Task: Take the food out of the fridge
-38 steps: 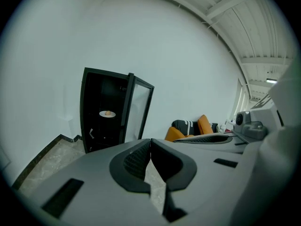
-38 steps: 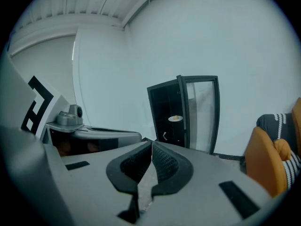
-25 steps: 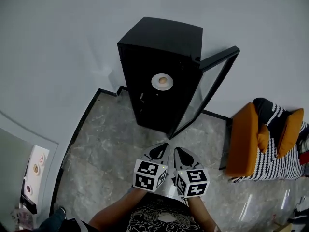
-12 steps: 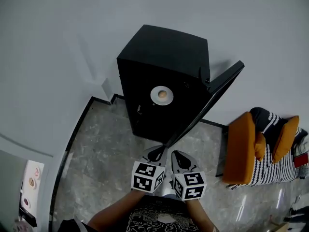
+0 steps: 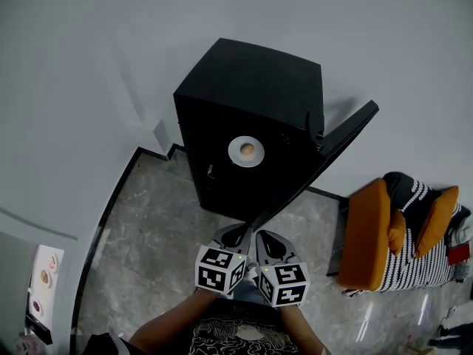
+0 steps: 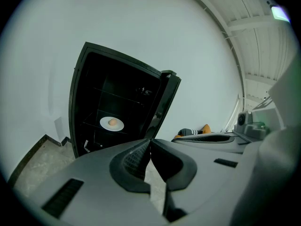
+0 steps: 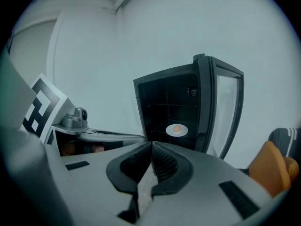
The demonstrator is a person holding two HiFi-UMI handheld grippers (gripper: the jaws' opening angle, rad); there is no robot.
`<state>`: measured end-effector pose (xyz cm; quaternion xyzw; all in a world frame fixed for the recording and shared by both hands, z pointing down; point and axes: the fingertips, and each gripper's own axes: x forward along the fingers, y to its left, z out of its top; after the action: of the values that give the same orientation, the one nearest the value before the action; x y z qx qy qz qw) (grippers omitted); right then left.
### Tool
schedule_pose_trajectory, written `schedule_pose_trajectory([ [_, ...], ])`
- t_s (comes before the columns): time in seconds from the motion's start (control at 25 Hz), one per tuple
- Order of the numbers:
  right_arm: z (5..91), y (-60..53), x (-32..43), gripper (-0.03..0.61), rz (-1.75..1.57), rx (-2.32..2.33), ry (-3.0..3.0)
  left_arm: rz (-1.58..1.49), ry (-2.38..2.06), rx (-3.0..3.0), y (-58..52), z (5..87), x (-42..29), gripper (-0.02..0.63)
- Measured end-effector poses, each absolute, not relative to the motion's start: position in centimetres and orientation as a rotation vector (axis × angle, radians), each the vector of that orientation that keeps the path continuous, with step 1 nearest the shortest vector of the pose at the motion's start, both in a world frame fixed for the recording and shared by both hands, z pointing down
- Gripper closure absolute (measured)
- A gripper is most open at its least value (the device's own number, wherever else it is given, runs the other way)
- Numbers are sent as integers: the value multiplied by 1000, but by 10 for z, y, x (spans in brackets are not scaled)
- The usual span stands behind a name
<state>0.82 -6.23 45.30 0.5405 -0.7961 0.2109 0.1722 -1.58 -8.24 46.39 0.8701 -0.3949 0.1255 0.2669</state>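
- Head view: both grippers sit low at 6 o'clock, side by side, well short of the fridge [image 5: 255, 80].
- L gripper [image 6: 149, 142]: jaws clenched tip to tip, nothing btwn them.
- R gripper [image 7: 151, 145]: same, pressed together and empty.
- Target is the food [image 5: 248, 149], a small round pale-orange item. It's on a white plate [image 5: 235, 154] on a mid shelf inside the fridge, at 12 o'clock from the grippers.
- The door [image 5: 325, 154] is swung wide toward 2 o'clock, so the front is open for a straight reach.
- Step in hand, as I read it: approach, then reach in.
- Release the jaws before crossing the fridge front; less room to spread them under the shelf above.
- Prob best to go for the plate's near rim at 6 o'clock, not the food itself. It looks soft and could squash or roll.
- Pinch the rim w/ one gripper and steady the far side w/ the other. Keep the plate level while drawing it out.
- R side runs closest to the door edge, so come in slightly from 7 o'clock.
- The orange cushion [image 5: 366, 235] at 3 o'clock is well apart, no issue.
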Motion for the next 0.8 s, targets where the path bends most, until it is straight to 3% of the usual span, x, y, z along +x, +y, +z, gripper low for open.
schedule_pose_trajectory([
  [0.52,453,-131,41,555,558,1347,-2413,93,-1105,2107,-149,482,25,598],
  [0.8,454,-150,48,555,549,1269,-2463,-189,-1018,1952,-169,486,28,598],
])
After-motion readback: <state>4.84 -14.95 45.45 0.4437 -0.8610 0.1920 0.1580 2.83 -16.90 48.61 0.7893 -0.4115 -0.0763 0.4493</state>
